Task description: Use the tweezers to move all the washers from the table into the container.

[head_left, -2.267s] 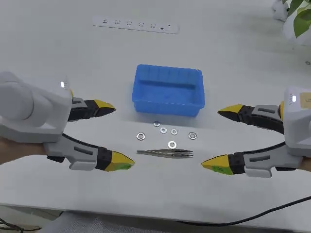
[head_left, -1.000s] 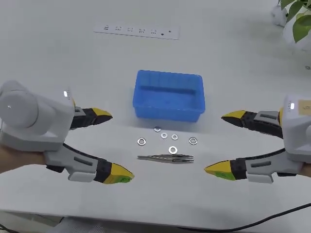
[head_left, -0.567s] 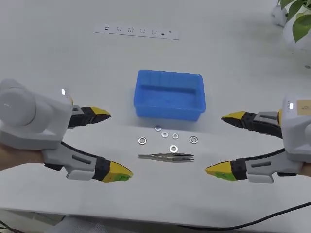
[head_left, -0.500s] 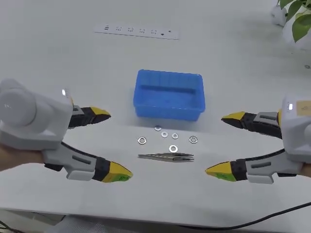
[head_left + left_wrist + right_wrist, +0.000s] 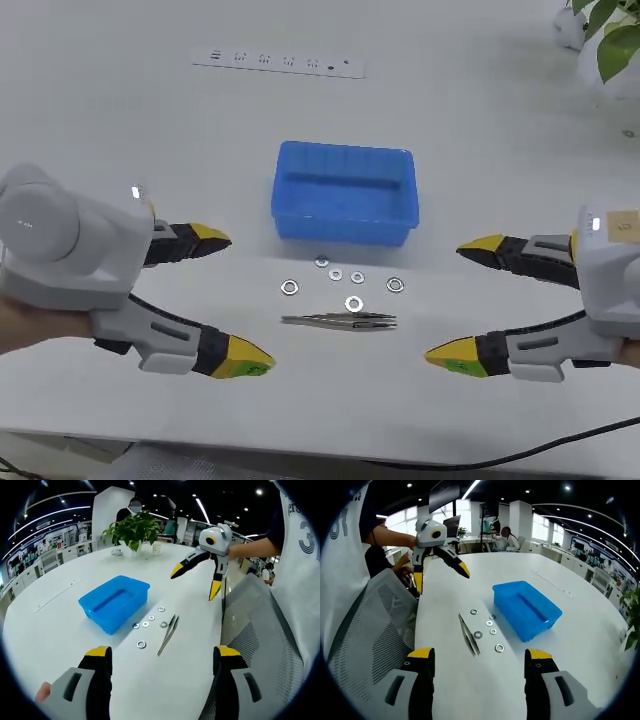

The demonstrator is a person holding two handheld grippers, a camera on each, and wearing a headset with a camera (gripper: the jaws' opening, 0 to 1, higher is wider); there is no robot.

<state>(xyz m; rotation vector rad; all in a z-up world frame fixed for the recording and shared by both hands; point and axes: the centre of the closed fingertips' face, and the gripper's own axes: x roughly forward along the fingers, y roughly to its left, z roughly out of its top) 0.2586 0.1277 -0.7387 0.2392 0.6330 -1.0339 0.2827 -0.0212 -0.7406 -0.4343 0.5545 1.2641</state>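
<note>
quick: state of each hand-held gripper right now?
Left hand-held gripper: open, holding nothing.
Right hand-held gripper: open, holding nothing.

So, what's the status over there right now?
Left gripper and right gripper open, empty. Tweezers untouched on table, six washers loose beside blue container. Nothing in the way.

From the head, looks down on the table (image 5: 150, 120). From left and right, looks low across it, each facing the other. Shares the container (image 5: 345, 228) and tweezers (image 5: 340, 320).
</note>
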